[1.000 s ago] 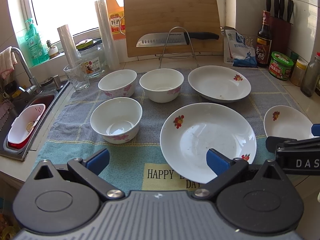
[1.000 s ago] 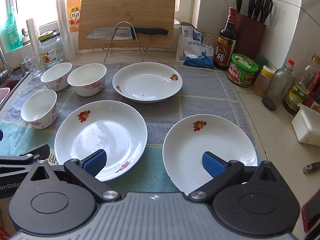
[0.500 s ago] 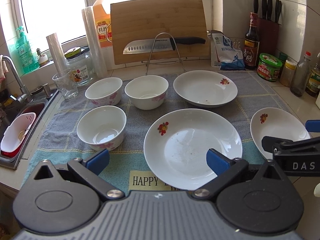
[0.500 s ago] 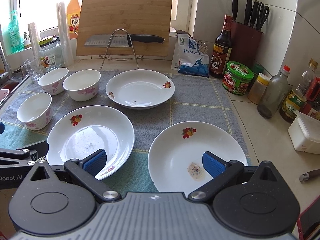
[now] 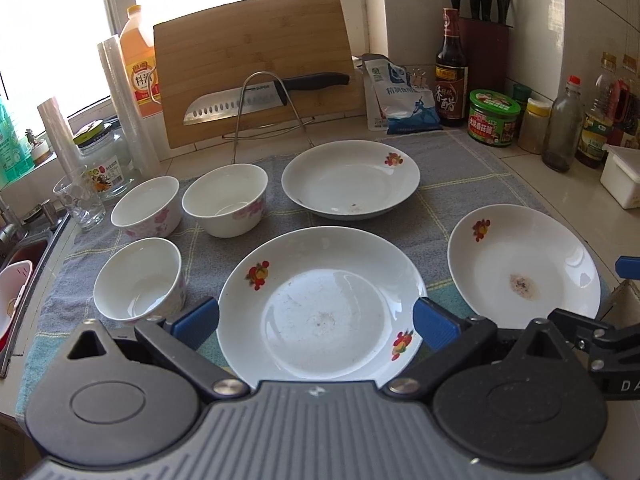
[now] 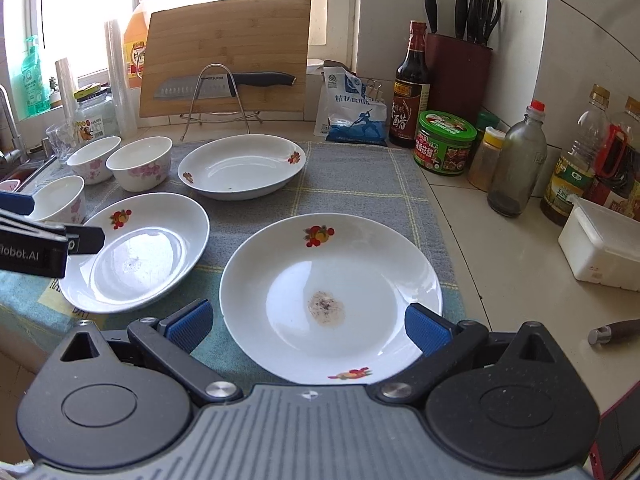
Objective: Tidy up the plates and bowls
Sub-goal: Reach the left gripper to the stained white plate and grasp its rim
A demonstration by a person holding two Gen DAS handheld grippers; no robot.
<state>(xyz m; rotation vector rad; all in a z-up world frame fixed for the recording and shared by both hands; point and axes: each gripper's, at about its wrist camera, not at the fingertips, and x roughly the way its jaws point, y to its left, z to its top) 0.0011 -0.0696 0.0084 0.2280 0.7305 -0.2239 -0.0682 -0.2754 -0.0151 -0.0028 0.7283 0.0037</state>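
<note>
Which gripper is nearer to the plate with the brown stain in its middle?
Right. The right gripper sits open directly before the stained plate; the left gripper faces the neighbouring plate, further left.

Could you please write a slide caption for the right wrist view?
Open right gripper poised over a stained plate, with two more plates and three bowls waiting on the towel.

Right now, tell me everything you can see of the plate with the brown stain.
The stained plate is round, white and glossy, ceramic by its look, shallow with a raised rim. Fruit decals sit on its far and near rims; a brownish speckled patch marks its centre. It lies flat on the checked cloth at the right, apart from the other plates. The open right gripper is level with its near edge.
</note>
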